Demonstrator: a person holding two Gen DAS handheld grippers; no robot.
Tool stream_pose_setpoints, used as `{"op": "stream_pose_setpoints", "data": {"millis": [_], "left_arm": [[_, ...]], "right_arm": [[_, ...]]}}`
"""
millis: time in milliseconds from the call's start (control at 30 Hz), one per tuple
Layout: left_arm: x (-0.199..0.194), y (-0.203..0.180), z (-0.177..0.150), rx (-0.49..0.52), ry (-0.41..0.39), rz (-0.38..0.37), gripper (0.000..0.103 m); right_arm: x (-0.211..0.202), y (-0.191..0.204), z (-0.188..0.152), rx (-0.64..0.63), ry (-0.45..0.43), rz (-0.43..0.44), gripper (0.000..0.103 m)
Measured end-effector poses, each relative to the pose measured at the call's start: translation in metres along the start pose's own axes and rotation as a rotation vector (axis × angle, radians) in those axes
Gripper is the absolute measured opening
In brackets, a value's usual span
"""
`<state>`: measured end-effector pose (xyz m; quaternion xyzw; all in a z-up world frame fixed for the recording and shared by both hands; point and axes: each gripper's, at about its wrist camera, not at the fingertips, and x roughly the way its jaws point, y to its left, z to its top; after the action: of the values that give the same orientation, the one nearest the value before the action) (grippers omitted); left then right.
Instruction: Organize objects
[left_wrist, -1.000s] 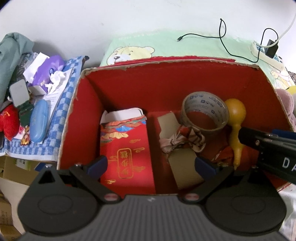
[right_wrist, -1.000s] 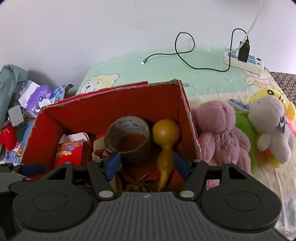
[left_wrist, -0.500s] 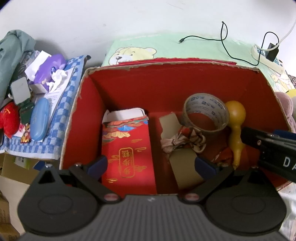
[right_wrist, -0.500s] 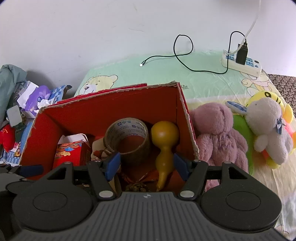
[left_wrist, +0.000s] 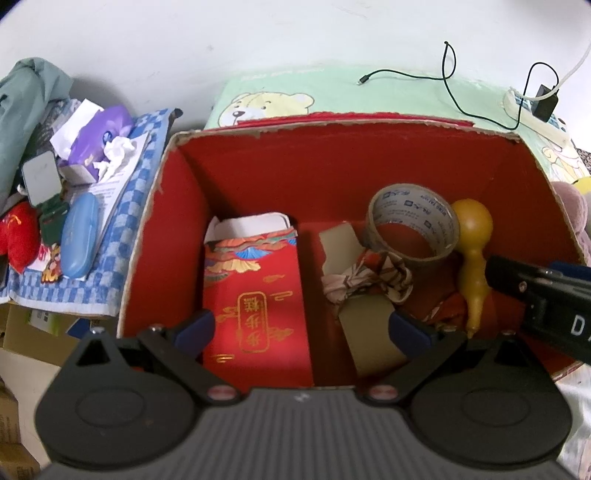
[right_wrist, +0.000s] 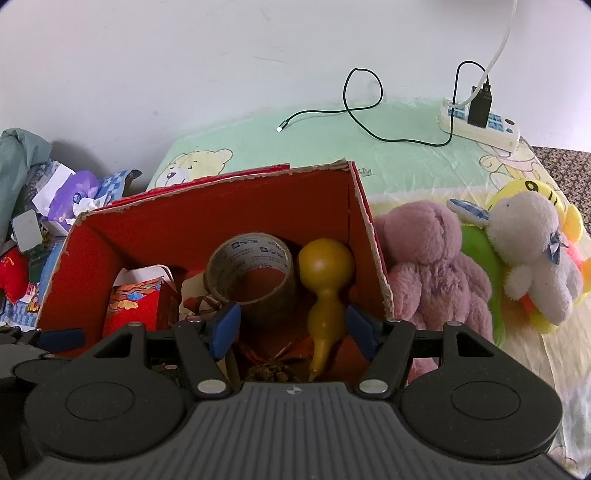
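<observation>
A red cardboard box (left_wrist: 332, 162) (right_wrist: 207, 218) stands on the bed. Inside lie a red envelope packet (left_wrist: 255, 295) (right_wrist: 133, 306), a tape roll (left_wrist: 413, 225) (right_wrist: 251, 273), a yellow gourd (left_wrist: 472, 243) (right_wrist: 325, 284), a tan card (left_wrist: 365, 325) and a patterned cloth knot (left_wrist: 369, 277). My left gripper (left_wrist: 301, 328) is open and empty over the box's near edge. My right gripper (right_wrist: 293, 328) is open and empty above the gourd and tape; its body (left_wrist: 546, 299) shows at the right in the left wrist view.
A pink plush (right_wrist: 432, 269) and a white-and-yellow plush (right_wrist: 532, 251) lie right of the box. A power strip (right_wrist: 480, 122) and cable (right_wrist: 365, 107) lie by the wall. A blue case (left_wrist: 79, 236), tissues (left_wrist: 96, 144) and a red toy (left_wrist: 18, 232) crowd the left.
Both grippers have drawn back and up a little from the box, so more of the bed and wall shows. Nothing in the box has moved.
</observation>
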<state>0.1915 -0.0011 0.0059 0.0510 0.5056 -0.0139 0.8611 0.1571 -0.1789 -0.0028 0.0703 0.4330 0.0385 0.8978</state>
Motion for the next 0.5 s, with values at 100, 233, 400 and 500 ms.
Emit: {"op": "stream_pose_setpoints", "data": {"millis": [100, 233, 400, 500], "left_arm": [[0.0002, -0.0011, -0.0002, 0.006, -0.001, 0.001, 0.100], [0.0010, -0.0012, -0.0001, 0.011, 0.002, -0.004, 0.100], [0.0008, -0.0036, -0.0003, 0.025, 0.001, -0.007, 0.100], [0.0011, -0.0037, -0.0004, 0.028, 0.001, -0.012, 0.100]], "right_arm": [[0.0003, 0.0007, 0.0001, -0.004, 0.001, 0.002, 0.067], [0.0005, 0.0025, 0.0002, -0.011, -0.002, -0.001, 0.067], [0.0002, 0.0053, -0.0002, -0.020, -0.006, -0.006, 0.067], [-0.0004, 0.0059, -0.0006, -0.024, -0.007, -0.009, 0.067]]}}
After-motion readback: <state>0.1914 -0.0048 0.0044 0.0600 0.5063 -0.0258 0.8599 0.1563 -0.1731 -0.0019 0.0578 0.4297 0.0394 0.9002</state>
